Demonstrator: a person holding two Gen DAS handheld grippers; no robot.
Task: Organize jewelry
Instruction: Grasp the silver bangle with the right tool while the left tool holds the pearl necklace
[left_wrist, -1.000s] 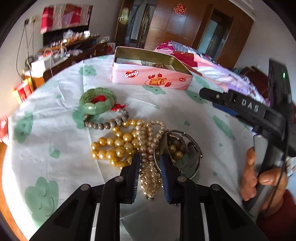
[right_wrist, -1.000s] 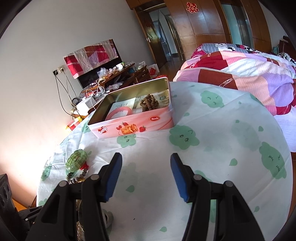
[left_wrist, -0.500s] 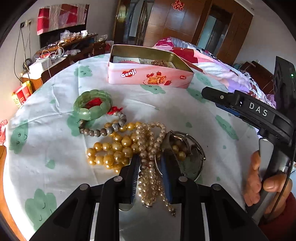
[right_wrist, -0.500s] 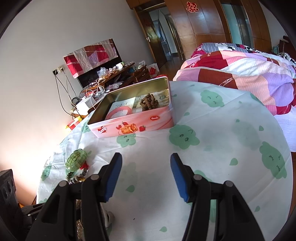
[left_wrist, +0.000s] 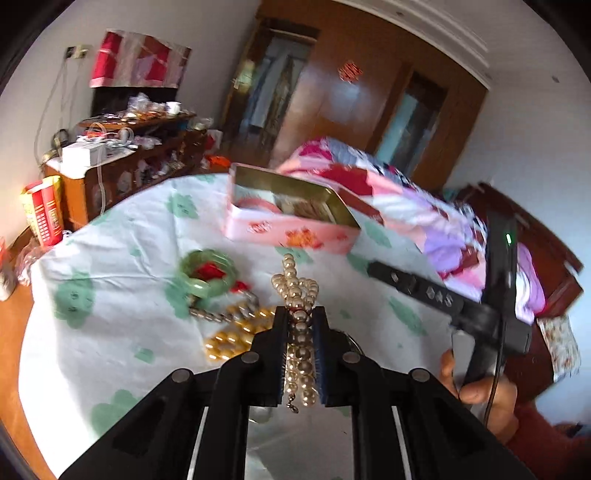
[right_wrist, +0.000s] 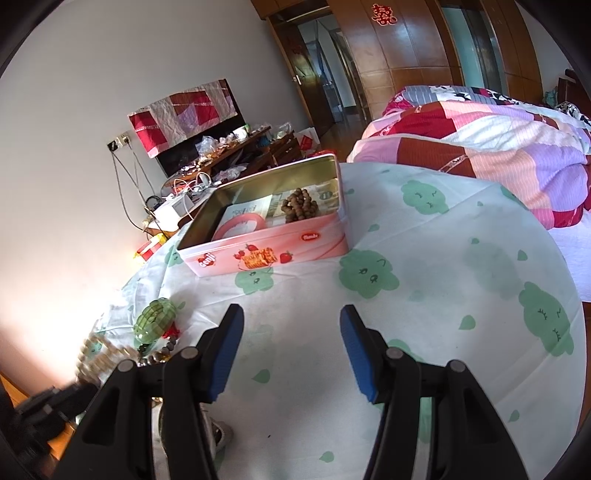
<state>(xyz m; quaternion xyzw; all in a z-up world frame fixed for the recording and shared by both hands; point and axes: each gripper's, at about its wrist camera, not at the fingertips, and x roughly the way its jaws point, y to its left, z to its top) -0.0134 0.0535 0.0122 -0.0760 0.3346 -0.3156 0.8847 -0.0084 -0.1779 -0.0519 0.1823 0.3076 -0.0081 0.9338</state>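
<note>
My left gripper (left_wrist: 300, 325) is shut on the cream pearl necklace (left_wrist: 295, 288) and holds it above the table, strands hanging between the fingers. Below it lie a gold bead bracelet (left_wrist: 232, 336), a grey bead string (left_wrist: 218, 314) and a green jade bangle (left_wrist: 207, 273). The open pink tin (left_wrist: 288, 221) stands farther back; in the right wrist view the pink tin (right_wrist: 266, 240) holds brown beads (right_wrist: 299, 205). My right gripper (right_wrist: 291, 347) is open and empty above the cloth, short of the tin. The jade bangle (right_wrist: 155, 319) lies to its left.
The round table has a white cloth with green prints (right_wrist: 443, 295). A quilted bed (right_wrist: 480, 140) lies beyond the table on the right. A cluttered wooden cabinet (left_wrist: 122, 158) stands at the back left. A metal bangle (left_wrist: 349, 341) lies partly hidden by the left gripper.
My left gripper has closed on the pearl necklace and lifted it off the pile, tilting up toward the tin. The right gripper has stayed put.
</note>
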